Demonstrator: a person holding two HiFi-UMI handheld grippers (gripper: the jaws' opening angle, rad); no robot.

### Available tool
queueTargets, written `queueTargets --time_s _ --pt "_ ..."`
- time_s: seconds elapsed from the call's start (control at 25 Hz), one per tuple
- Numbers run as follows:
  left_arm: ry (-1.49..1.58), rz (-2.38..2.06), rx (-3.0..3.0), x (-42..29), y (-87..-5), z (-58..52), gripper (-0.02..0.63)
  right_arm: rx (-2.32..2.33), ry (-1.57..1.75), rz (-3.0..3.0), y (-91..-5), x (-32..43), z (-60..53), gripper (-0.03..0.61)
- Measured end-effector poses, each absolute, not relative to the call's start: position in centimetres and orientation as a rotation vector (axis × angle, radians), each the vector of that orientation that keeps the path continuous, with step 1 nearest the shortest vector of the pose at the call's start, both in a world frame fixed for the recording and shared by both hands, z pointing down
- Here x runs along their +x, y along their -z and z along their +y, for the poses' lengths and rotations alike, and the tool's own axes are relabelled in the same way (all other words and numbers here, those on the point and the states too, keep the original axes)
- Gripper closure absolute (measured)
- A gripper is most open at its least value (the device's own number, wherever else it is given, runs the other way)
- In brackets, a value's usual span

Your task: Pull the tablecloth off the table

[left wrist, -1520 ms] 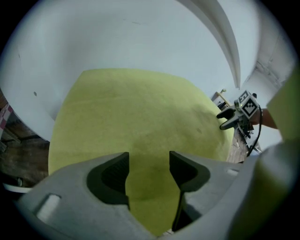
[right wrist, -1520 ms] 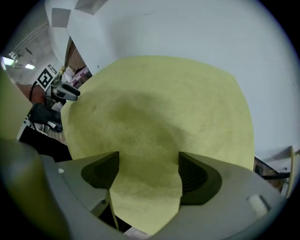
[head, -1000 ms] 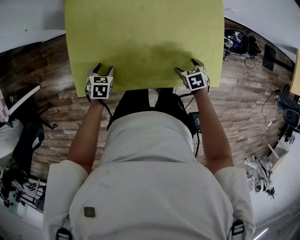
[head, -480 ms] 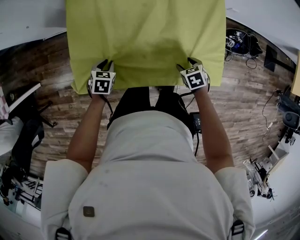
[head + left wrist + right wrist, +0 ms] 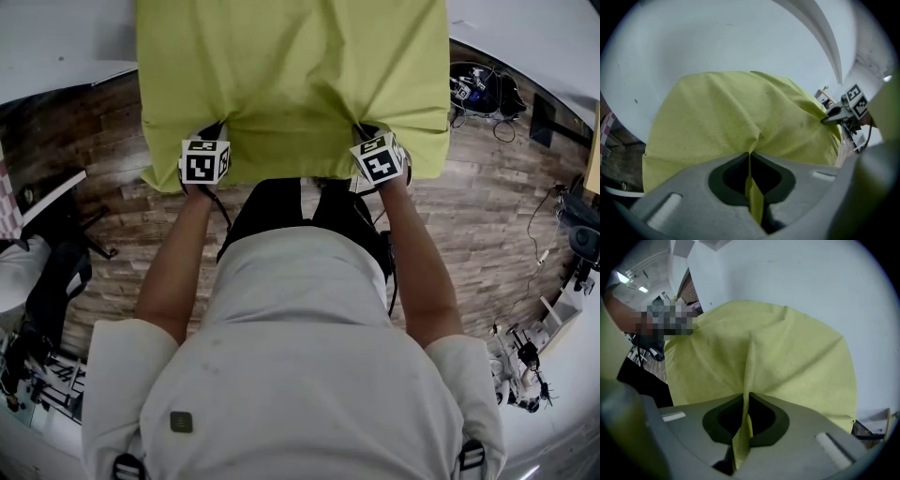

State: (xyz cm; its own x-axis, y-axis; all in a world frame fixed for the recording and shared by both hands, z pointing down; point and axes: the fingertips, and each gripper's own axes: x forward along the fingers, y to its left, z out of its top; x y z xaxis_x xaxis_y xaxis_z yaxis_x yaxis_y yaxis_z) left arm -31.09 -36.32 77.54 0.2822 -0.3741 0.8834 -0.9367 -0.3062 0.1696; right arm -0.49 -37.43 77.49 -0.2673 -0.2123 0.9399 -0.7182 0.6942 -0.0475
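The yellow-green tablecloth (image 5: pixel 291 75) lies over the white table (image 5: pixel 56 37), and its near part hangs past the table's near edge toward the person. The left tool (image 5: pixel 214 131) and the right tool (image 5: pixel 364 129) both point steeply down at that near hem, one near each corner. In the left gripper view the left tool (image 5: pixel 750 154) has just closed its jaws tight on a thin upright fold of the cloth. The right gripper view shows the right tool (image 5: pixel 748 397) closed the same way on its own fold. Creases fan out from each pinch across the fabric.

Between the two grips the hem runs nearly straight. Outside them, the left corner (image 5: pixel 157 178) and the right corner (image 5: pixel 436 169) droop free below the table edge. Bare white table shows to the left and right of the cloth.

Wooden floor (image 5: pixel 122 234) lies open on both sides of the person. A dark chair (image 5: pixel 56 253) stands off to the left and a tangle of cables (image 5: pixel 478 89) to the right, both well apart from the cloth.
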Motion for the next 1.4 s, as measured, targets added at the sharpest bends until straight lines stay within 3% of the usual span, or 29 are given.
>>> queueTargets --time_s 0.44,1.0,1.4 --pt "-0.942 -1.166 1.916 -30.1 -73.7 -36.7 0.614 0.735 -0.657 -1.862 -75.7 -0.3 -37.5 0.568" --pt "-0.615 -1.181 2.193 -26.2 -58.1 -40.2 0.614 0.965 -0.605 -2.138 -60.0 1.3 -40.6 0.566" --pt "-0.45 -1.4 2.292 -26.0 -46.4 -40.6 0.614 1.04 -0.363 -2.424 -45.6 2.4 -43.3 0.566"
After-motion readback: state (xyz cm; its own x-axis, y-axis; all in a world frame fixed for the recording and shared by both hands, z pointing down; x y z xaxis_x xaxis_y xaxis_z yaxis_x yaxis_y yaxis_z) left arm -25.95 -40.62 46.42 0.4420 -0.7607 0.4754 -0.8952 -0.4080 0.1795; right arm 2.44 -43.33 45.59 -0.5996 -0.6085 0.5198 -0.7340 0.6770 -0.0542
